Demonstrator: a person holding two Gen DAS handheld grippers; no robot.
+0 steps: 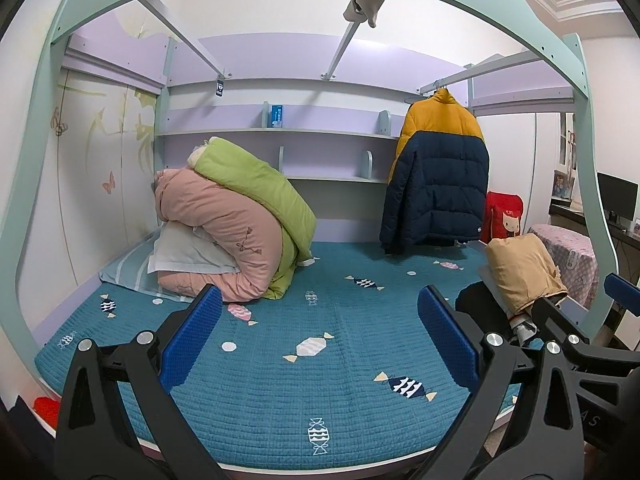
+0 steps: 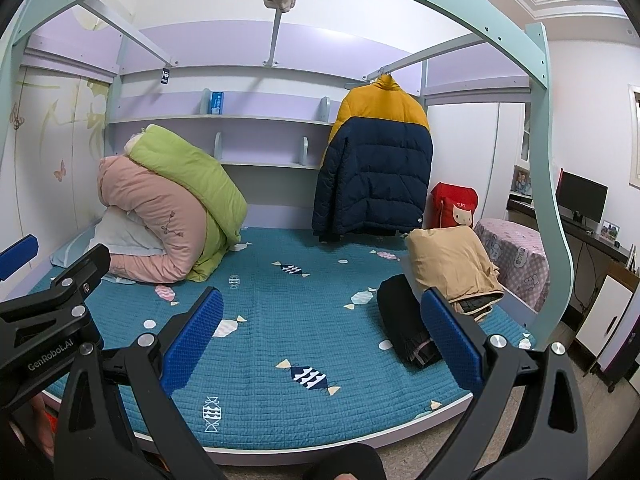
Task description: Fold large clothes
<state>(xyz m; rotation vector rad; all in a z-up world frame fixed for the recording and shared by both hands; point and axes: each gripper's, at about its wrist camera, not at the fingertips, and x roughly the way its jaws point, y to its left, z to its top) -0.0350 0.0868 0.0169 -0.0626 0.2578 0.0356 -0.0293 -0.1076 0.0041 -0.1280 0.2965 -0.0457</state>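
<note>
A yellow and navy puffer jacket (image 1: 438,172) hangs on a rail at the back right of the bed; it also shows in the right wrist view (image 2: 376,164). A folded tan garment (image 2: 450,266) and a folded black garment (image 2: 404,326) lie on the bed's right side. My left gripper (image 1: 320,344) is open and empty, held over the front of the blue bedspread (image 1: 280,384). My right gripper (image 2: 322,340) is open and empty, to the right of the left one, over the same bedspread (image 2: 272,400).
Rolled pink (image 1: 216,232) and green (image 1: 256,184) quilts with a pillow are piled at the back left. A red cushion (image 2: 454,206) stands by the jacket. Shelves (image 1: 276,132) line the back wall. The bed's mint frame (image 2: 544,160) arches overhead. A desk with a monitor (image 2: 582,198) is at right.
</note>
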